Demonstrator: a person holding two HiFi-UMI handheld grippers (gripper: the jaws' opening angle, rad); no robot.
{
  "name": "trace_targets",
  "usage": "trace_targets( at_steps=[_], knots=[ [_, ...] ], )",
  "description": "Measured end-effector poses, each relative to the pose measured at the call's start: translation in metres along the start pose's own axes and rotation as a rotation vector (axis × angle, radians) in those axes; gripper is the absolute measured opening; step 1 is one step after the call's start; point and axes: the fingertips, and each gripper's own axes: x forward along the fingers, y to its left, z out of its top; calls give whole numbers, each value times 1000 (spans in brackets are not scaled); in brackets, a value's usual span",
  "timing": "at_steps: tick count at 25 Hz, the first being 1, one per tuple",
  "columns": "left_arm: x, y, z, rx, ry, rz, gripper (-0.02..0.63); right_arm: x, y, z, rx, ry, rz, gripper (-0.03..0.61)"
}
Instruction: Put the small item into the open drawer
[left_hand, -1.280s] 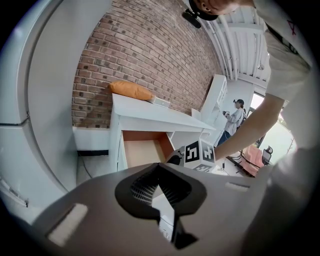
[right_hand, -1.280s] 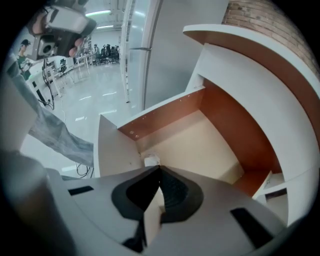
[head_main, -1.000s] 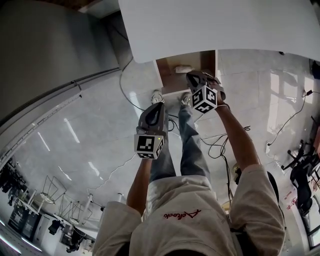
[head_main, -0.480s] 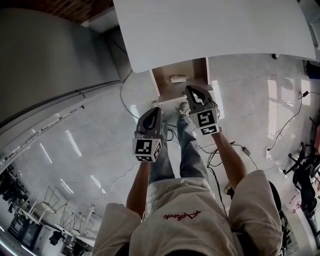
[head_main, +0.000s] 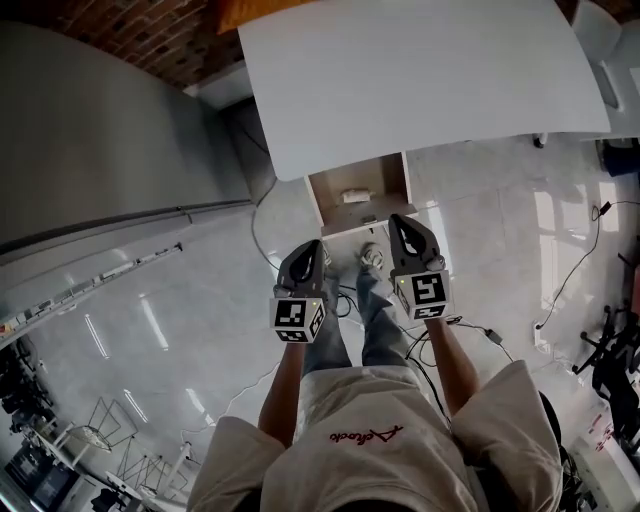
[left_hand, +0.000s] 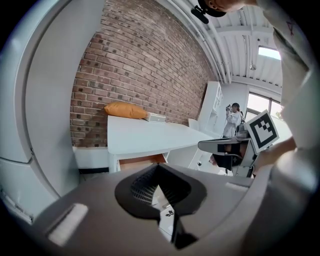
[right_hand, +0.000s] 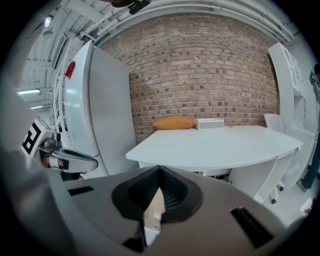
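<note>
Far left I'm seeing the tall grey cabinet standing beside the white table, with the brick wall behind both.

The left gripper is hovering over the glossy floor. It's sitting short of the drawer's front-left corner and touching nothing. The left gripper view is showing its jaws closed together, meeting at the tip with nothing between them. Only a sliver of pale floor is showing through lower down. That view is also picking up an orange cushion and a white box sitting at the table's far end by the wall.

Centre: the drawer is standing pulled out from under the table's near edge, wooden inside. The small item, white and oblong, is lying on the drawer bottom near the middle, clear of both grippers.

The right gripper is hanging just in front of the drawer's front-right corner with its tips pointing that way. I'm not able to tell whether it's touching the front panel. The right gripper view is showing those jaws closed too, gripping nothing.

One of the person's shoes is showing between the two grippers. Further right, cables are trailing across the floor.
</note>
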Motion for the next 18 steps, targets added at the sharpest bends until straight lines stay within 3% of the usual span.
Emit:
trace_targets(
  at_steps=[9,18],
  knots=[
    [-18,-12,44,17,-58,21,9,-33,-9,54,-65,-82,-43,12],
    [-32,-26,105,83,-144,22,9,-65,-24,93,-57,-153,-99,12]
  ],
)
